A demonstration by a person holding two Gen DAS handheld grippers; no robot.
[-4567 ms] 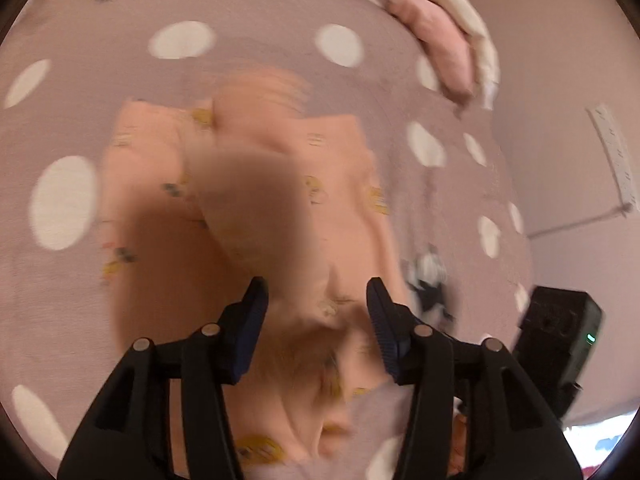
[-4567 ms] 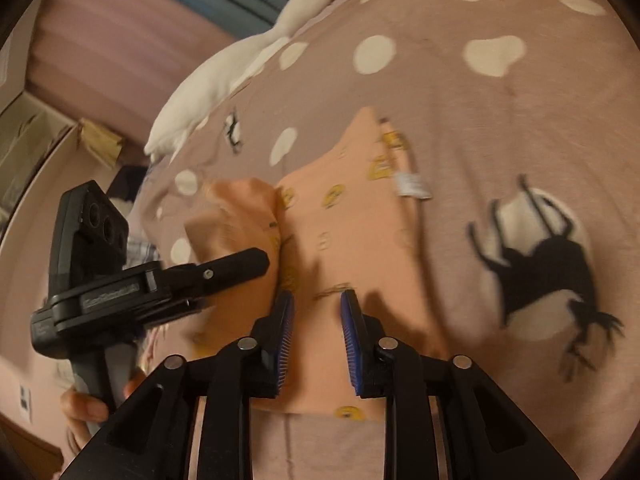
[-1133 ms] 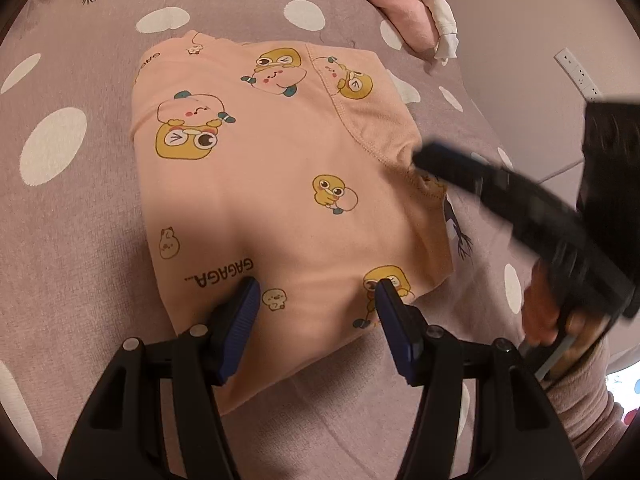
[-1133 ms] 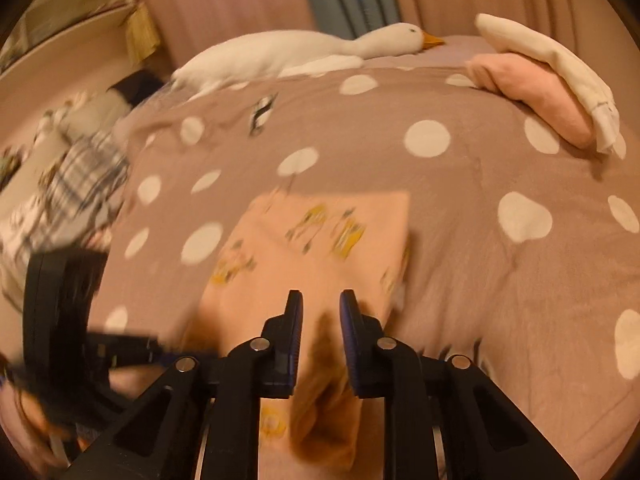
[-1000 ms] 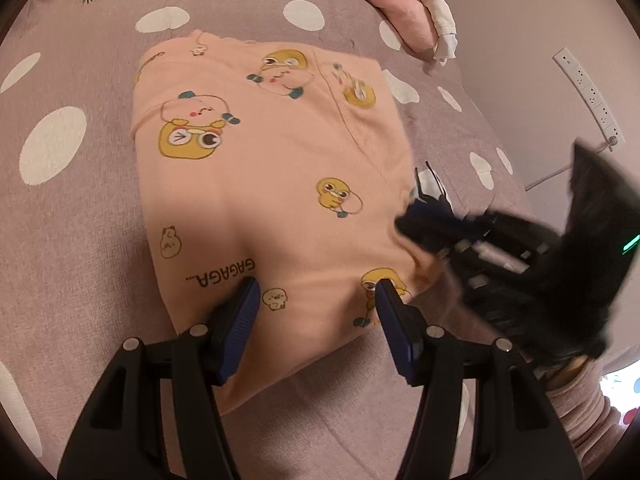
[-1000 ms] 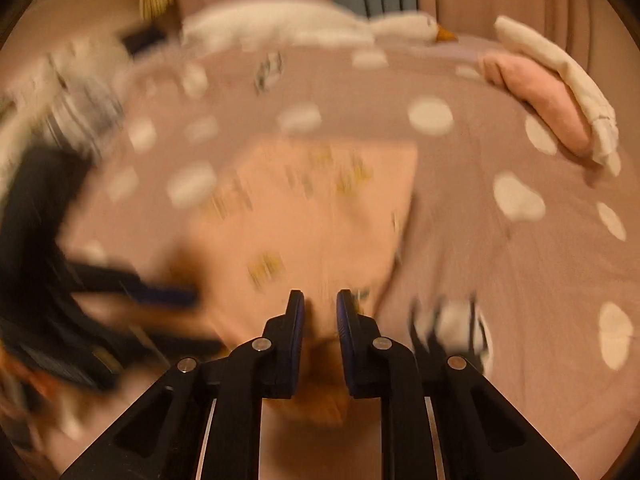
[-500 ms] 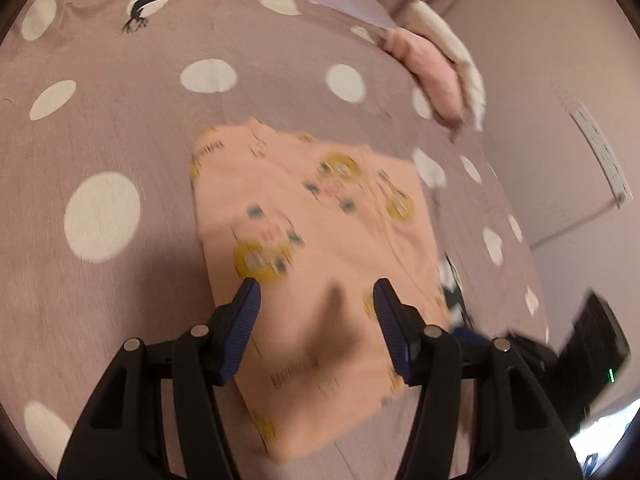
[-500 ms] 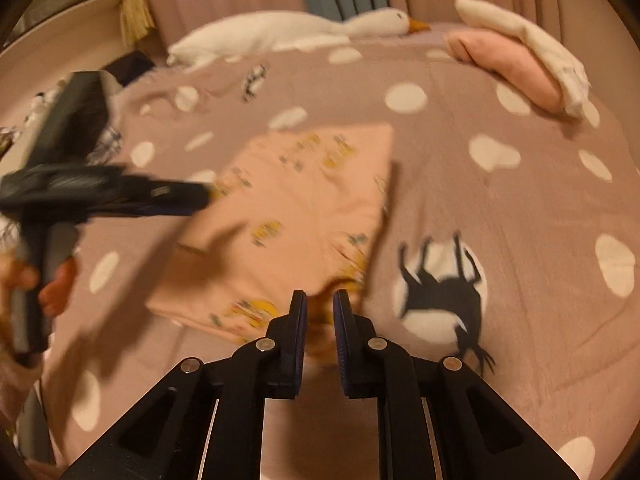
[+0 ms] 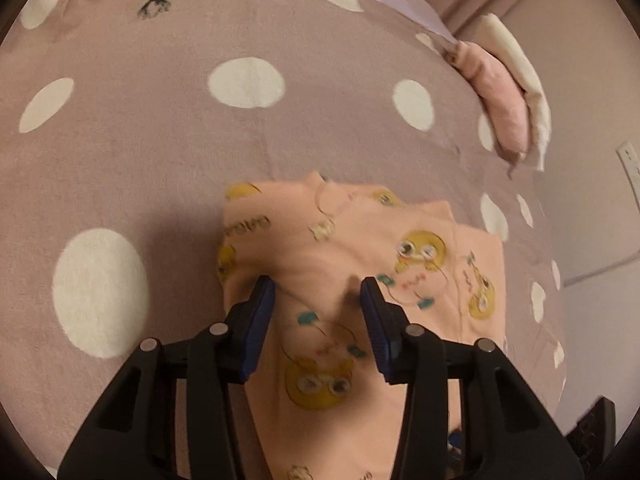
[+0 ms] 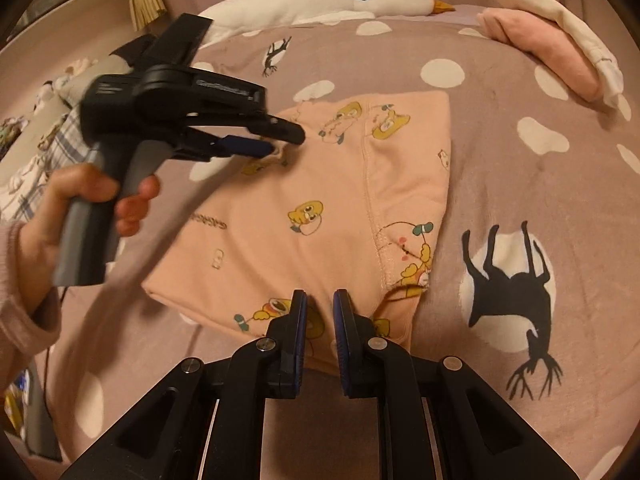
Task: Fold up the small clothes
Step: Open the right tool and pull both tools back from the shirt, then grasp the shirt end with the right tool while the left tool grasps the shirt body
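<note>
A peach garment (image 10: 320, 200) printed with yellow cartoon ducks lies folded into a rough rectangle on the mauve polka-dot bedspread (image 10: 520, 184). My right gripper (image 10: 320, 308) sits at the garment's near edge, its jaws nearly together with a fold of the cloth pinched between them. A person's hand (image 10: 92, 192) holds my left gripper (image 10: 280, 140) over the far left corner. In the left wrist view the garment (image 9: 360, 264) lies under the left gripper (image 9: 318, 300). Its jaws are closing, with cloth below the gap and the pads not pressing on it.
A white plush goose (image 10: 320, 4) lies along the bed's far side. Folded pink and cream clothes (image 10: 552, 48) are stacked at the far right, near the wall. Plaid fabric (image 10: 48, 152) lies off the bed's left side. A wall socket strip (image 9: 630, 164) is on the right.
My left gripper has travelled along the garment to its far left corner, and its jaws have narrowed. The right gripper stays at the near edge with the cloth in it.
</note>
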